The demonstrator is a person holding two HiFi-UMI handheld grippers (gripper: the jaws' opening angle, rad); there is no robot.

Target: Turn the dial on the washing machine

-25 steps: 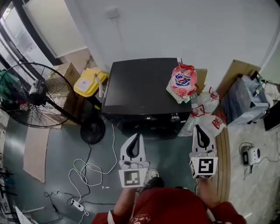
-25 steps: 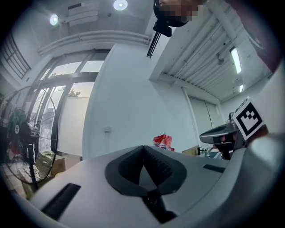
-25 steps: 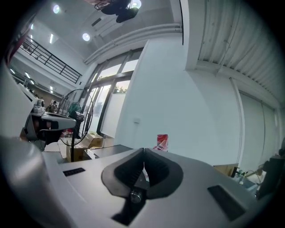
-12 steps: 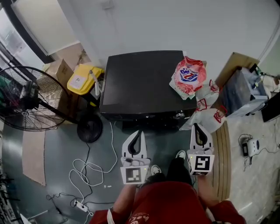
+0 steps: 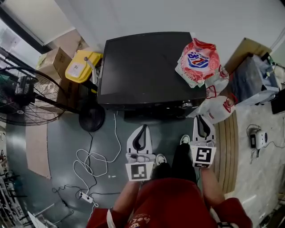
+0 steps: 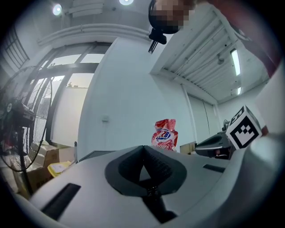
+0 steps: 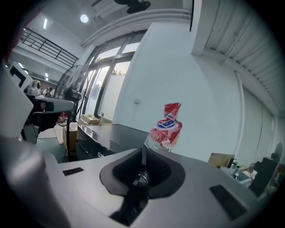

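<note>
Before one washing machine, two tools

- Lit brightly and evenly from ceiling lamps, plus daylight through tall windows.
- Cast only faint shadows on the floor.
- Left a dull sheen on the washing machine.
- Bent and darkened toward the corners in both gripper views.

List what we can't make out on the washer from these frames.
- Dial setting: in the head view it is too small and seen from above, so no marks can be read.
- Washing machine front and door: in the head view they are hidden under its own top.
- Control panel print: in the right gripper view it is too small to read.
- Machine front: in the left gripper view it is blocked by the left gripper body.
</note>
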